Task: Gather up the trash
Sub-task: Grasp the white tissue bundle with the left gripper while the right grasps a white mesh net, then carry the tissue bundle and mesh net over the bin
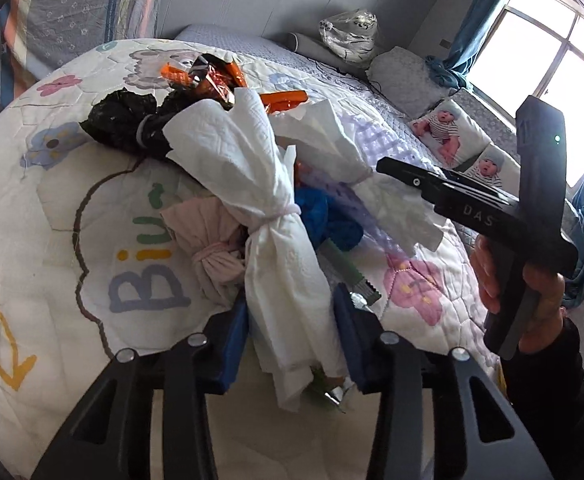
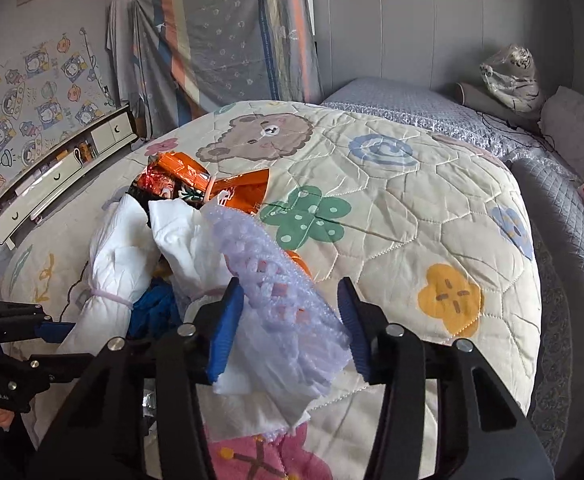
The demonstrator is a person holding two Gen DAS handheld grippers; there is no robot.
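A pile of trash lies on a cartoon quilt [image 2: 412, 220]. My left gripper [image 1: 289, 344] is shut on the lower end of a white tissue bundle [image 1: 267, 184] tied with a pink band; both blue pads press its sides. My right gripper [image 2: 289, 328] is shut on a lilac foam net [image 2: 275, 292] that lies over another white tissue. Around them lie an orange foil wrapper [image 1: 211, 80], a black plastic bag [image 1: 123, 120], a blue bag [image 1: 324, 216], a pink knotted bundle [image 1: 215, 248] and a green wrapper [image 1: 352, 272]. The orange wrapper [image 2: 183, 176] also shows behind the tissues in the right wrist view.
The quilt covers a bed with a grey spread [image 2: 392, 100]. Pillows [image 1: 404, 76] and a clear plastic bag [image 2: 512, 76] sit by the headboard. A white drawer unit [image 2: 63, 168] stands at the left wall. A hand [image 1: 540, 300] holds the right gripper's handle near a window [image 1: 552, 40].
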